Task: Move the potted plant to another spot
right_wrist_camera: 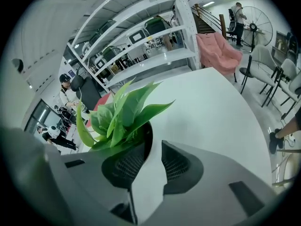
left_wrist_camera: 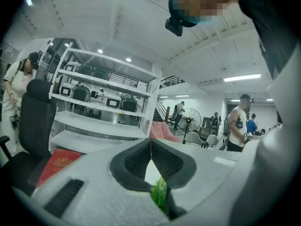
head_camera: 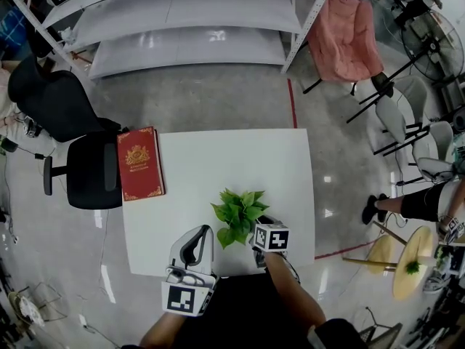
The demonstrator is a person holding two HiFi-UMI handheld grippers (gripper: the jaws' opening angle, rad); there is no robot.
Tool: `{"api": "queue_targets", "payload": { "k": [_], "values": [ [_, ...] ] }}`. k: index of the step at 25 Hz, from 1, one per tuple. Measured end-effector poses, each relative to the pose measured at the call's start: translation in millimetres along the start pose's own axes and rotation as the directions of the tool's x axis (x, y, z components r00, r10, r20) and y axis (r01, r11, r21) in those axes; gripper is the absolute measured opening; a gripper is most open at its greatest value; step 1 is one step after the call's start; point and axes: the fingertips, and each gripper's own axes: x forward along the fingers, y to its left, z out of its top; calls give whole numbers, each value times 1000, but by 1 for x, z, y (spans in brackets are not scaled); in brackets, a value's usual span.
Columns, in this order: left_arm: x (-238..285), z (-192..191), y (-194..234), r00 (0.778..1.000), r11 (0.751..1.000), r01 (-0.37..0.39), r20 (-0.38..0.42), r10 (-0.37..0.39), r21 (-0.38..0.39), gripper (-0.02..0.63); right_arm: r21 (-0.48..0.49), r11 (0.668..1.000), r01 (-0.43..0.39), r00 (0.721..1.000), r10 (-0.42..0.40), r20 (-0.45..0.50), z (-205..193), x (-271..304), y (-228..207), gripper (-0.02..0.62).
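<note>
The potted plant, green leaves in a white pot, stands on the white table near its front edge. My right gripper reaches it from the right and front. In the right gripper view the gripper is shut on the white wall of the pot, with the leaves spreading up and left of the jaws. My left gripper is just left of the plant, tilted upward off the table. Its jaws meet at the tips with nothing held; one leaf shows behind them.
A red book lies on the table's left edge. A black office chair stands left of the table, white shelving behind it, a pink chair at the back right. A seated person's legs and a round side table are at the right.
</note>
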Motion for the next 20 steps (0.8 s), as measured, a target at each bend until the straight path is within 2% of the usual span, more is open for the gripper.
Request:
{"api": "queue_targets", "payload": {
  "k": [4, 9, 11, 14, 20],
  "values": [
    [-1, -4, 5, 1000, 1000, -2, -16, 2, -1, 18, 15, 1000, 0, 1000, 0, -22, -3, 6, 2, 74],
    [-2, 2, 8, 1000, 1000, 0, 15, -1, 11, 18, 37, 999, -5, 1000, 6, -27, -2, 8, 3, 74],
    [-2, 4, 8, 1000, 1000, -3, 3, 3, 3, 18, 51, 999, -7, 1000, 9, -28, -1, 7, 3, 72],
    [-4, 10, 10, 999, 1000, -6, 41, 6, 2, 18, 65, 998, -14, 999, 16, -32, 0, 8, 4, 66],
    [-12, 2, 15, 1000, 1000, -25, -9, 25, -6, 18, 65, 998, -26, 999, 29, -42, 1, 9, 11, 57]
  ]
}}
